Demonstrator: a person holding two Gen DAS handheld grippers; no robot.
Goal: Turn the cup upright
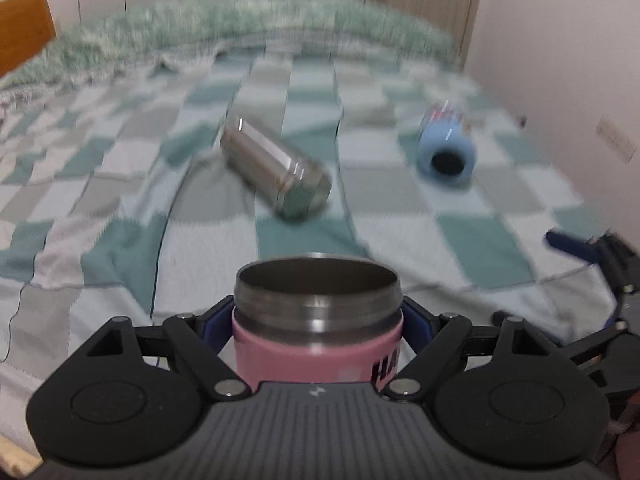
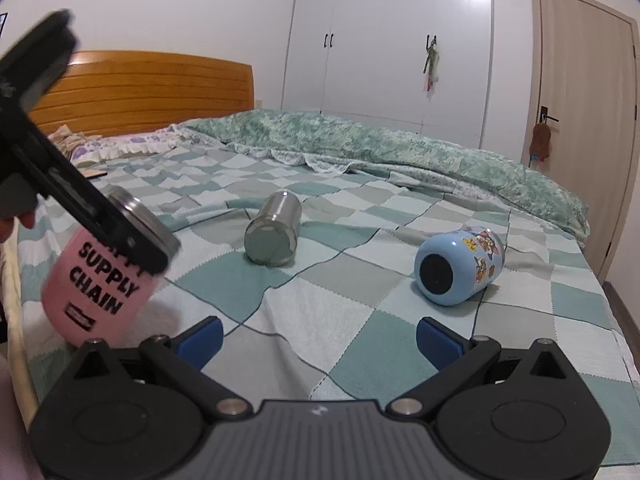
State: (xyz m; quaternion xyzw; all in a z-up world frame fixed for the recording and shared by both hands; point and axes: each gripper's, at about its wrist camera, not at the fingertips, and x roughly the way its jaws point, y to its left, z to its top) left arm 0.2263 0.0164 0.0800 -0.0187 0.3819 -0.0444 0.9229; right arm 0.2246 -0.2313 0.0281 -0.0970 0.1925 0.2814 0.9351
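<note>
My left gripper (image 1: 318, 320) is shut on a pink cup (image 1: 316, 350) with a steel rim and black lettering. In the right wrist view the pink cup (image 2: 100, 284) hangs tilted above the bed at the left, mouth up and to the right. A steel cup (image 1: 276, 168) lies on its side mid-bed, also in the right wrist view (image 2: 274, 230). A blue cup with stickers (image 1: 446, 146) lies on its side to the right, also in the right wrist view (image 2: 458, 266). My right gripper (image 2: 318, 336) is open and empty, low over the blanket.
The checked green and white blanket (image 2: 360, 340) covers the bed. A green quilt (image 2: 400, 148) lies along the far side. A wooden headboard (image 2: 140, 88) is at the left, wardrobes (image 2: 384, 40) and a door (image 2: 580, 92) behind. The left wrist view is motion blurred.
</note>
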